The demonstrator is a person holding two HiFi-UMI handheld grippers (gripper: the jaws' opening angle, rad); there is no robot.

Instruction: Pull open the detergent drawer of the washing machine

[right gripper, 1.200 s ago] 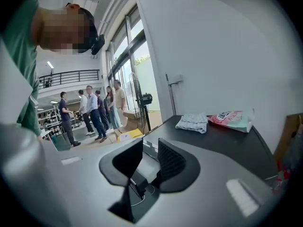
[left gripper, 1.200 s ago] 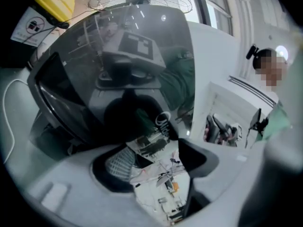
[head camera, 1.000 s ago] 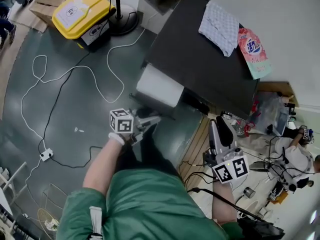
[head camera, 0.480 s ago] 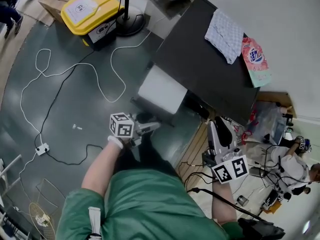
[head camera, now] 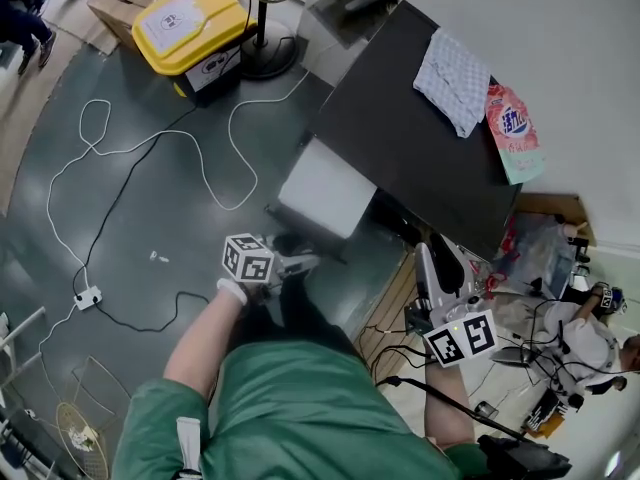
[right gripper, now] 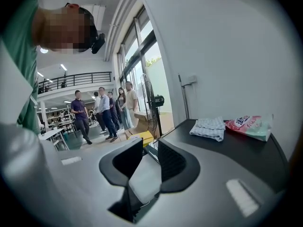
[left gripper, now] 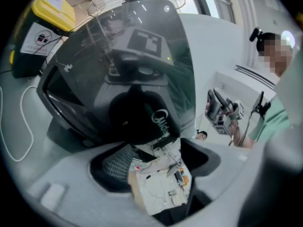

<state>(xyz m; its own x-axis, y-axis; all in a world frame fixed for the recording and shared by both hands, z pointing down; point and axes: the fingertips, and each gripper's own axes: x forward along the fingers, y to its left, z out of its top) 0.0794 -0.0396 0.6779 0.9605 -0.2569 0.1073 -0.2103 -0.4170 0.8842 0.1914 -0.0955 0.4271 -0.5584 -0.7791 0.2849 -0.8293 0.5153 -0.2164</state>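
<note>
At the front of the dark-topped washing machine [head camera: 420,138], the white detergent drawer [head camera: 325,186] juts out. The left gripper [left gripper: 156,171] sits just beside it, its jaws opening and empty. The right gripper [right gripper: 150,160] has its jaws apart and empty.

The right claw [right gripper: 150,151] points out with its jaws apart, nothing pinched between them. Past it lies the washing machine's black top [right gripper: 222,157], with a folded cloth [right gripper: 208,128] just beside a pink bag [right gripper: 248,123] by the wall. People [right gripper: 102,111] stand farther off.

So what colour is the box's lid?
The lid is yellow, best seen in the head view.
</note>
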